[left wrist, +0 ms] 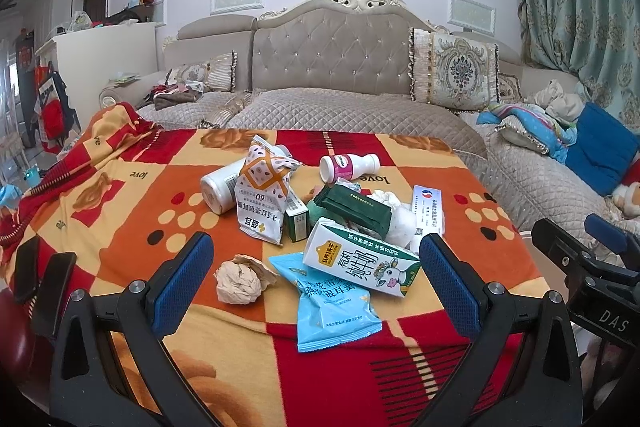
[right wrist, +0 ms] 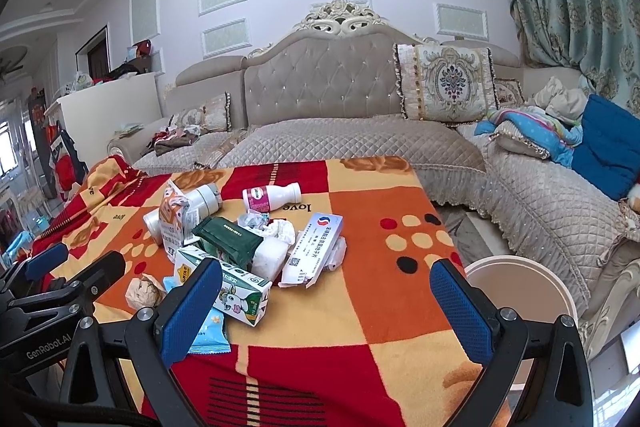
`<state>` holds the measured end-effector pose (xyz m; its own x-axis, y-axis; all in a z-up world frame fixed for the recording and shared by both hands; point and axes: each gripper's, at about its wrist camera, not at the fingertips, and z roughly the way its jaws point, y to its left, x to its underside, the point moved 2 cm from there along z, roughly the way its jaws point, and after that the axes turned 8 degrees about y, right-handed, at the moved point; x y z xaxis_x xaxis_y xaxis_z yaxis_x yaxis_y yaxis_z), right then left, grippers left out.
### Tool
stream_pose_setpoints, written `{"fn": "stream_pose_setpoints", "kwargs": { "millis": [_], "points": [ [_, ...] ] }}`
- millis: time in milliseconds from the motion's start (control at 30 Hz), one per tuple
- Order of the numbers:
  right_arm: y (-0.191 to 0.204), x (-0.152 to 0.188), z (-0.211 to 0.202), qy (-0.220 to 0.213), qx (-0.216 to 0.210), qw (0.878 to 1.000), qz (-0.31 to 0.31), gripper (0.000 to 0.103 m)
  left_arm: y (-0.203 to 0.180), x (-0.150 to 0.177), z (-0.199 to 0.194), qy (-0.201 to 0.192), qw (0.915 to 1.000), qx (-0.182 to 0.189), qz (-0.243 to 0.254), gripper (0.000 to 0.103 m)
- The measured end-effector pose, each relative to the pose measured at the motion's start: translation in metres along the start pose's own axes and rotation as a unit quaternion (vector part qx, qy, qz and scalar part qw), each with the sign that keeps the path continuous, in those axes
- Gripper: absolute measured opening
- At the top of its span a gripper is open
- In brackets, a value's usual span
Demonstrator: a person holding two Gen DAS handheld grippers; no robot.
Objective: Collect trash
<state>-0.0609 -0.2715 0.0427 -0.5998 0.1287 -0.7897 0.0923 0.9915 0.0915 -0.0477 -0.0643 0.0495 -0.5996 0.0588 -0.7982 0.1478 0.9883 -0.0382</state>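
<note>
A pile of trash lies on a table covered by a red and orange blanket. It holds a milk carton, a blue snack bag, a crumpled paper ball, a dark green packet, a white and pink bottle, a standing snack bag and a white medicine box. My left gripper is open and empty, just short of the carton and blue bag. My right gripper is open and empty, right of the pile. A white bin stands at the table's right edge.
A quilted beige sofa with cushions runs behind the table and along the right. Clothes and a blue pillow lie on it. A white cabinet stands at the left. The right gripper shows in the left wrist view.
</note>
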Motion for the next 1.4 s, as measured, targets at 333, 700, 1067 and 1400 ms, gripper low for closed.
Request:
{"fn": "stream_pose_setpoints", "kwargs": {
  "millis": [333, 700, 1067, 1400],
  "points": [
    [0.000, 0.001, 0.004, 0.010, 0.000, 1.000, -0.001, 0.103, 0.000, 0.007, 0.006, 0.007, 1.0000, -0.002, -0.003, 0.102],
    [0.002, 0.004, 0.011, 0.023, -0.001, 1.000, -0.005, 0.103, 0.002, 0.009, 0.012, 0.016, 0.9998, -0.002, -0.011, 0.102],
    [0.002, 0.008, 0.018, 0.036, -0.006, 0.999, -0.003, 0.103, 0.005, 0.009, 0.018, 0.026, 0.9995, -0.004, -0.016, 0.102],
    [0.002, 0.010, 0.024, 0.049, -0.004, 0.999, -0.007, 0.103, 0.007, 0.012, 0.025, 0.038, 0.9992, -0.008, -0.014, 0.102]
  ]
}}
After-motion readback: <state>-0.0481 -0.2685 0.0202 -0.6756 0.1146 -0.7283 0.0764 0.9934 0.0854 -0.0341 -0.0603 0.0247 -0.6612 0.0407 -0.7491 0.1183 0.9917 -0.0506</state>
